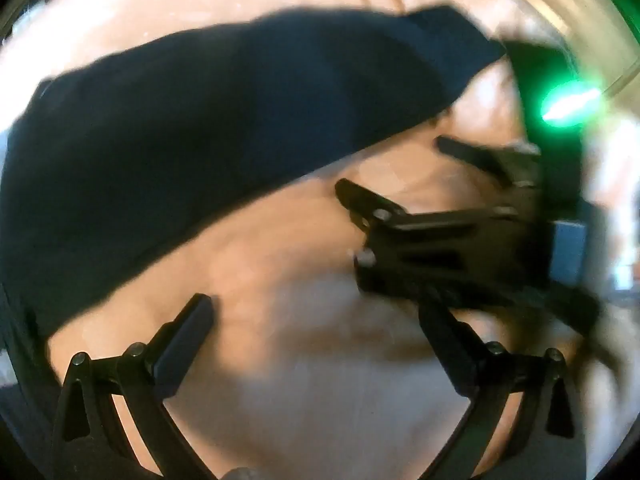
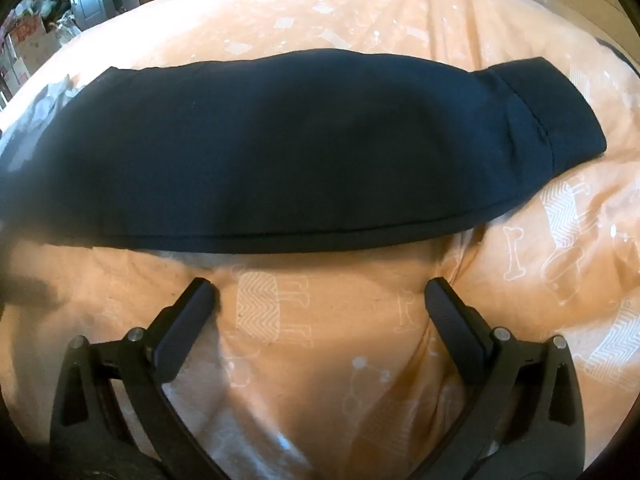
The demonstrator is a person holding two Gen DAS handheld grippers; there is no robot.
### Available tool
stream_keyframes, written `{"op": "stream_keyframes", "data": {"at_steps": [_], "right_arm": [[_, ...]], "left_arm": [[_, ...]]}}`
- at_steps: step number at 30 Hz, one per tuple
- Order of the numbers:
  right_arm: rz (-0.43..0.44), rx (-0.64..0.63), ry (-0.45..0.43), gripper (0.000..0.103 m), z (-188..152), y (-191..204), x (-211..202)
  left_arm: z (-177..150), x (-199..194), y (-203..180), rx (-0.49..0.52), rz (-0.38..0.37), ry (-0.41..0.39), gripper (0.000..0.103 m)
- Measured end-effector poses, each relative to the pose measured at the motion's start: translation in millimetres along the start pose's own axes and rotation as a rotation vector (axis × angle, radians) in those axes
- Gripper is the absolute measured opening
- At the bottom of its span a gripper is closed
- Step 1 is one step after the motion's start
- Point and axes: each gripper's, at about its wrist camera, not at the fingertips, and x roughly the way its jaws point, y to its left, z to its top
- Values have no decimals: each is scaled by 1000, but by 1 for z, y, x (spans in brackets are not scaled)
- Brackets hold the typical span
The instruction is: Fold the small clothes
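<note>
Navy cloth [image 2: 280, 152], folded into a long band, lay on a peach bed cover [image 2: 320, 360] w/ white dog and bone prints. In the right wrist view it ran from 9 o'clock to 2 o'clock, w/ a stitched hem at the 2 o'clock end. The right gripper [image 2: 322, 296] sat at 6 o'clock, just below the cloth's near edge. Its jaws were wide open and held nothing; only bed cover showed between them.

In the left wrist view, which was blurry, the navy cloth [image 1: 208, 152] filled the 9 to 12 o'clock part. The left gripper [image 1: 320, 312] was at 6 o'clock, jaws wide open, nothing in them. The right gripper [image 1: 392, 168] showed at 3 o'clock, jaws apart, near the cloth's edge but not touching. A green light [image 1: 568, 100] glowed at 2 o'clock.
</note>
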Motion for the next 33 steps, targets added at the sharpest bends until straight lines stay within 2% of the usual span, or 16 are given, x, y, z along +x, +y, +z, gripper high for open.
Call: {"op": "stream_keyframes", "data": {"at_steps": [1,4,5,8,11,16,22,24,26,29,33], "right_arm": [[3,3,0,103,0,-1,0],[2,2,0,103,1,-1,0],[3,3,0,103,1,-1,0],[0,-2,0,103,2,4,0],[2,0,0,103,1,3,0],[2,1,-1,103,0,2,0],[3,1,-1,103,0,1,0],[3,1,-1,103,0,1,0],[3,1,-1,103,0,1,0],[3,1,-1,103,0,0,0],[3,1,-1,103,0,0,0]], "left_arm": [[0,-23,8,-5,-3,-17,102],[-28,-100,20,31,-74,-161,103],[-35,-121,19,50,-71,-202,103],[-72,-186,22,78,-159,-300,103],[-98,-233,19,97,-239,-376,103],[-136,-288,32,73,-291,-464,103],[-156,-312,54,26,-312,-503,103],[-161,-317,66,8,-275,-520,103],[-166,-318,88,-30,-201,-554,103],[-169,-305,130,-114,-39,-576,103],[-167,-265,209,-308,155,-532,103]]}}
